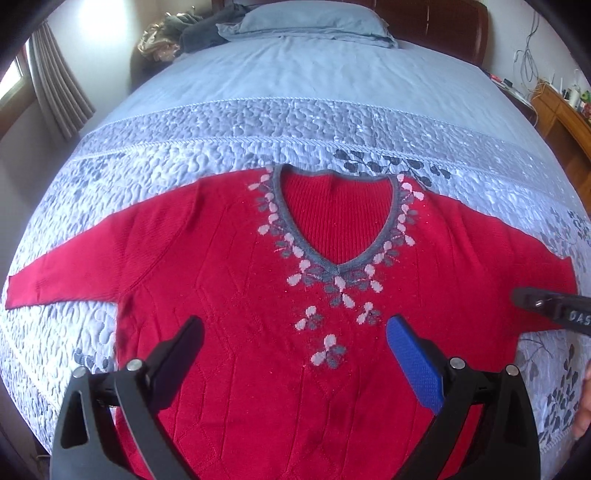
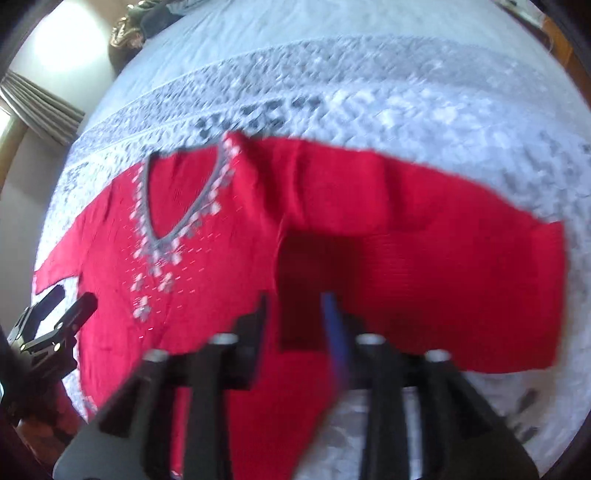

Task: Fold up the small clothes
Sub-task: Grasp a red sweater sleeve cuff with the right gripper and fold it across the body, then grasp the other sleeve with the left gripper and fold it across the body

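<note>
A red knitted sweater (image 1: 236,302) with a grey V-neck and pink-grey flower trim lies flat, front up, on the bed, both sleeves spread out. My left gripper (image 1: 295,332) is open and empty, hovering over the sweater's chest. In the right wrist view the sweater (image 2: 221,258) shows blurred; its right sleeve (image 2: 443,266) stretches out to the right. My right gripper (image 2: 295,306) hovers over the armpit area near that sleeve, jaws a small gap apart and empty. The right gripper also shows in the left wrist view (image 1: 554,310) at the sleeve's end.
The bed has a light blue quilted cover (image 1: 184,147) and a blue pillow (image 1: 314,22) at the head. A pile of dark clothes (image 1: 184,33) lies at the far left. A wooden dresser (image 1: 565,114) stands to the right. Curtains (image 1: 59,88) hang at left.
</note>
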The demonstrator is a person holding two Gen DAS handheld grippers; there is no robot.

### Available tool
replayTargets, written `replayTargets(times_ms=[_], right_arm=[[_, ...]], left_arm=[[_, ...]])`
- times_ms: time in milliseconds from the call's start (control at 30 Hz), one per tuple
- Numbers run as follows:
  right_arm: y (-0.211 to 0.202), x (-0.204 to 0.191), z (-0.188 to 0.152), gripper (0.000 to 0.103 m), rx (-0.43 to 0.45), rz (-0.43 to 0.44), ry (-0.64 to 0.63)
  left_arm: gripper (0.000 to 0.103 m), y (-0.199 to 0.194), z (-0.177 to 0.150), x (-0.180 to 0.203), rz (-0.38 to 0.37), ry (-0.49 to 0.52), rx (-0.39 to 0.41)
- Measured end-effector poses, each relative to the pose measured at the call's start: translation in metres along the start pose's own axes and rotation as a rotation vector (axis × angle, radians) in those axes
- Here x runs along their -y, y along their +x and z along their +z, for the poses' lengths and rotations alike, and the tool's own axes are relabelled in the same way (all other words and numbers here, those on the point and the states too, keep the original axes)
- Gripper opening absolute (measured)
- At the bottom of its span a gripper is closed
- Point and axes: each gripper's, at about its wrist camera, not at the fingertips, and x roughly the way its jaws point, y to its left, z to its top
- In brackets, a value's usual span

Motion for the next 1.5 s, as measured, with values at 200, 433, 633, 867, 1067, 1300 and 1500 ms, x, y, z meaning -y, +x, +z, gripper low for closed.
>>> replayTargets(times_ms=[200,433,633,867,1067,1300,1500], right_arm=[[-0.034,0.046,-0.029,0.050,0.085,-0.005,0.062],[-0.053,0.106,-0.102,0.048,0.158,-0.062,0.110],[-0.056,0.136,-0.142,0.048,0.270,-0.003,0.177],[-0.053,0.142,-0.147,0.049,0.279,0.026,0.152],[-0.051,0.146,-0.149,0.051,0.298,0.019,0.166],[-0.042,0.141,-0.147,0.055,0.306,-0.010,0.145],[-0.040,0.141,-0.147,0.055,0.323,-0.013,0.143]], left_arm=[[0.099,0.009,-0.001,0.035,-0.157,0.043,-0.037],[0.090,0.034,-0.003,0.117,-0.397,0.068,-0.183],[0.077,0.062,0.001,0.153,-0.422,0.043,-0.302],[0.063,0.071,-0.001,0.174,-0.461,0.014,-0.322],[0.036,0.077,0.001,0.179,-0.417,0.014,-0.320],[0.003,0.069,0.003,0.153,-0.425,-0.066,-0.245],[0.003,0.013,0.029,0.112,-0.423,-0.066,-0.063]])
